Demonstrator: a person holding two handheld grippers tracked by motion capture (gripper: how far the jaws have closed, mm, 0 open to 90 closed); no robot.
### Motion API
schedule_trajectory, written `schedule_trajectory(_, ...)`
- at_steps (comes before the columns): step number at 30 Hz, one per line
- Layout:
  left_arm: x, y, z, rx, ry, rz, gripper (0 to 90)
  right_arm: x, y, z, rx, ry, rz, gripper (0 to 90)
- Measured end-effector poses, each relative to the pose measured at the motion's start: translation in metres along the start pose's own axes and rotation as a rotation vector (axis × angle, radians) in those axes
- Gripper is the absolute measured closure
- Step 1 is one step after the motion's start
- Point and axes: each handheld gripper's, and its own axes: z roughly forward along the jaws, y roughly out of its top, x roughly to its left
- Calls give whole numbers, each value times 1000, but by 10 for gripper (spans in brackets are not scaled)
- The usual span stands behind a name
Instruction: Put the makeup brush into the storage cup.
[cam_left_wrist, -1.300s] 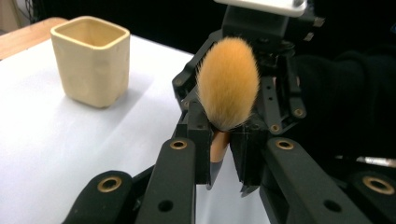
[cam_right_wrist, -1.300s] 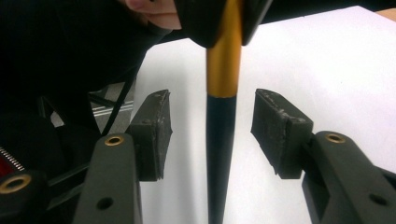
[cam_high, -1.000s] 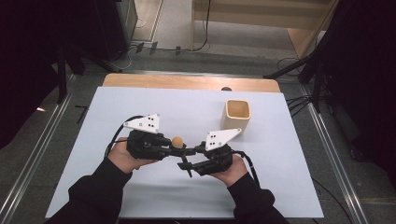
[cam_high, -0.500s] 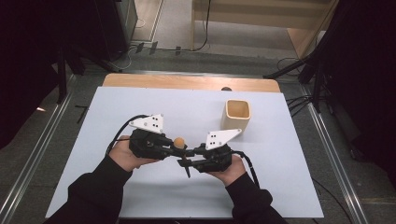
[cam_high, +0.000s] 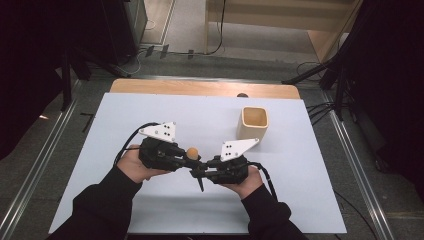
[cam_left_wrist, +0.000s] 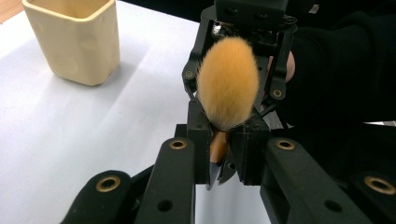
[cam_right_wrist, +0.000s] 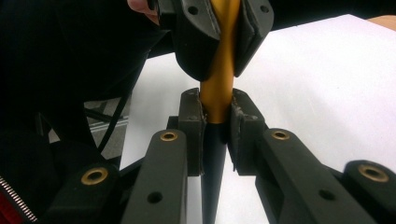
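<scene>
Over the near middle of the white table (cam_high: 310, 200), the two grippers meet nose to nose with a makeup brush (cam_left_wrist: 227, 84) held between them. The left gripper (cam_high: 184, 159), in the person's left hand (cam_high: 131, 164), has its jaws clamped on the brush just below the bristles; in the left gripper view the fluffy orange tuft stands right above the pads, and the golden handle (cam_right_wrist: 219, 79) runs down between them. The right gripper (cam_high: 204, 172), in the right hand (cam_high: 246, 181), has just been closing its jaws, and they now pinch the same handle lower down, where the gold gives way to a black pointed end (cam_right_wrist: 212, 186). In the right gripper view both pairs of pads sit on the handle, the left gripper's above and the right gripper's own below, close together but not touching as far as the angle lets me judge.

From the high view the brush is lifted off the table, its orange tip (cam_high: 192, 152) showing as a small ball between the two grippers, and the black tail pokes out toward the near edge below the right gripper.

A cream square cup (cam_high: 253, 123) stands upright on the far right part of the table, well apart from both grippers. A grey three-cornered plate rides on top of each gripper, and a black cable trails from each over the table.
</scene>
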Motion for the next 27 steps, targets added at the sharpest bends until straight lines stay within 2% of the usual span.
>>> schedule_trajectory(3, 0, 0, -1, -12, -13, 2, 764, 0, 0, 0, -1, 6, -6, 786)
schedule_trajectory(5, -1, -1, -1, -21, -11, 4, 661, 0, 1, 0, 0, 0, -11, 786)
schedule_trajectory(6, 0, 0, -1, -27, -15, -15, 609, 0, 1, -2, -3, 0, -7, 786)
schedule_trajectory(8, -1, -1, -2, -27, -2, -3, 575, 0, 1, -4, -5, -3, -4, 786)
schedule_trajectory(11, -1, -2, -3, -48, 13, -8, 474, -2, 1, -8, -15, -16, -1, 786)
schedule_trajectory(15, 3, -7, -8, -98, 39, -12, 368, -4, 0, -15, -28, -34, 6, 786)
schedule_trajectory(17, 4, -10, -10, -121, 49, -7, 335, -4, -1, -19, -35, -44, 13, 786)
schedule_trajectory(27, 7, -22, -14, -147, 71, -20, 269, -7, -4, -34, -66, -85, 32, 786)
